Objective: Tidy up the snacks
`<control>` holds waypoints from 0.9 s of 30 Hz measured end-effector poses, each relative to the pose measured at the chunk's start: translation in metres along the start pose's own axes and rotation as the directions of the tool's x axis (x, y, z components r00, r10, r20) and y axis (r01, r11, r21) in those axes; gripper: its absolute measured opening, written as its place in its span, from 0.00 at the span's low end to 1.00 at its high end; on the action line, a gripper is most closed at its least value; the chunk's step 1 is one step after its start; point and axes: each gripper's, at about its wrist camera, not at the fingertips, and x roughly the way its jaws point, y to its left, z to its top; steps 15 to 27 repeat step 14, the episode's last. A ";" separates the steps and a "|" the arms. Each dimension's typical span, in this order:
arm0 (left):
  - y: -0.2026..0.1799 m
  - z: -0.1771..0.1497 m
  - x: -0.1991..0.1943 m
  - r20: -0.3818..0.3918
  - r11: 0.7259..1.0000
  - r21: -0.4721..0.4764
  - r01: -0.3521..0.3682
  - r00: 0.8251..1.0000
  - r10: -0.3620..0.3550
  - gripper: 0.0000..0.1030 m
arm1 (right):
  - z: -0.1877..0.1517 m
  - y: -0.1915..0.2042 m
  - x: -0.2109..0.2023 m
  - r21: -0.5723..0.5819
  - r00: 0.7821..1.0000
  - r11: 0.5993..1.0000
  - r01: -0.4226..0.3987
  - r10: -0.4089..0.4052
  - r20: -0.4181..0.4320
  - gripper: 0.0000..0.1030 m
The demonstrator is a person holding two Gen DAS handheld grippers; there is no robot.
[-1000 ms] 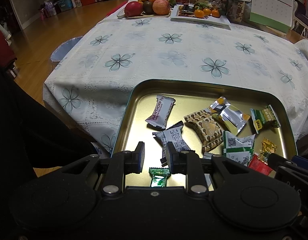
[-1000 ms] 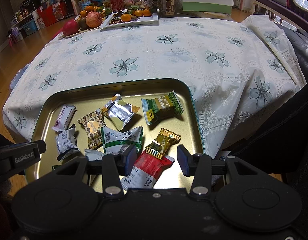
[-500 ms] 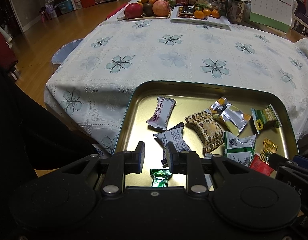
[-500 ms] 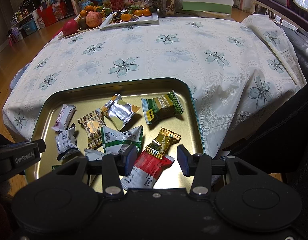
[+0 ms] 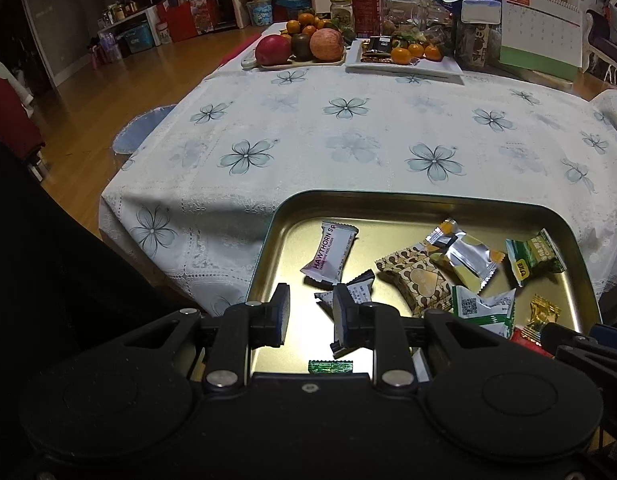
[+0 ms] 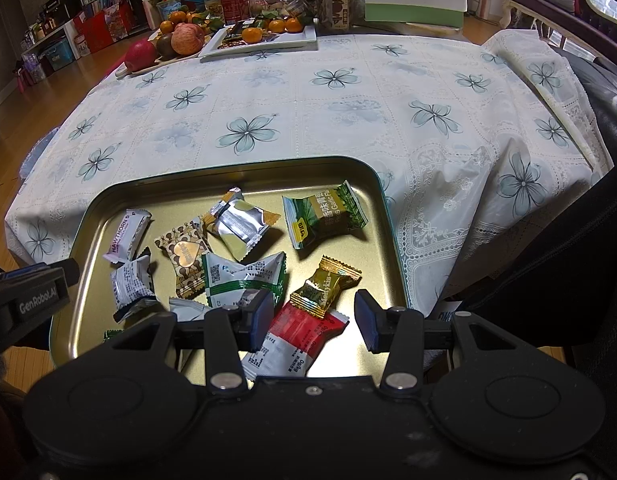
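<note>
A shallow gold-coloured metal tray (image 6: 382, 200) sits at the near edge of the tabletop (image 6: 308, 100) with its white flower-print cloth, and about ten wrapped snacks lie loose and scattered inside it. The left gripper (image 5: 308, 316) hovers over the tray's near left part, jaws parted and empty, just beside a white crinkled packet with black print (image 5: 358, 290) and above a small green foil candy (image 5: 331, 366). The right gripper (image 6: 312, 316) hangs wide open and empty over a red-and-white sachet (image 6: 296, 338) with a gold foil candy (image 6: 326, 290) resting on it. The snacks sit together in the tray yet unsorted, which fits either a gathering nearly finished or a sorting under way. Any pickup would call for lowering onto one wrapper's edge without dragging its neighbours.
</note>
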 end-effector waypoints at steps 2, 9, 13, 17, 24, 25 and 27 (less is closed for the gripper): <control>0.000 0.000 0.000 -0.007 1.000 -0.001 0.002 1.000 -0.002 0.33 | 0.000 0.000 0.000 0.000 1.000 1.000 -0.001 0.001 0.000 0.46; -0.001 -0.001 0.000 -0.015 1.000 -0.002 0.012 1.000 -0.012 0.33 | 0.000 0.000 0.000 0.001 1.000 1.000 0.000 0.000 0.000 0.46; 0.000 -0.001 0.000 -0.015 1.000 -0.010 0.015 1.000 -0.015 0.33 | 0.000 0.000 0.000 0.000 1.000 1.000 0.000 0.000 0.000 0.46; 0.000 -0.001 0.000 -0.017 1.000 -0.009 0.017 1.000 -0.017 0.33 | 0.000 0.000 0.000 0.000 1.000 1.000 0.000 0.000 0.000 0.46; 0.000 -0.001 0.000 -0.017 1.000 -0.009 0.017 1.000 -0.017 0.33 | 0.000 0.000 0.000 0.000 1.000 1.000 0.000 0.000 0.000 0.46; 0.000 -0.001 0.000 -0.017 1.000 -0.009 0.017 1.000 -0.017 0.33 | 0.000 0.000 0.000 0.000 1.000 1.000 0.000 0.000 0.000 0.46; 0.000 -0.001 0.000 -0.017 1.000 -0.009 0.017 1.000 -0.017 0.33 | 0.000 0.000 0.000 0.000 1.000 1.000 0.000 0.000 0.000 0.46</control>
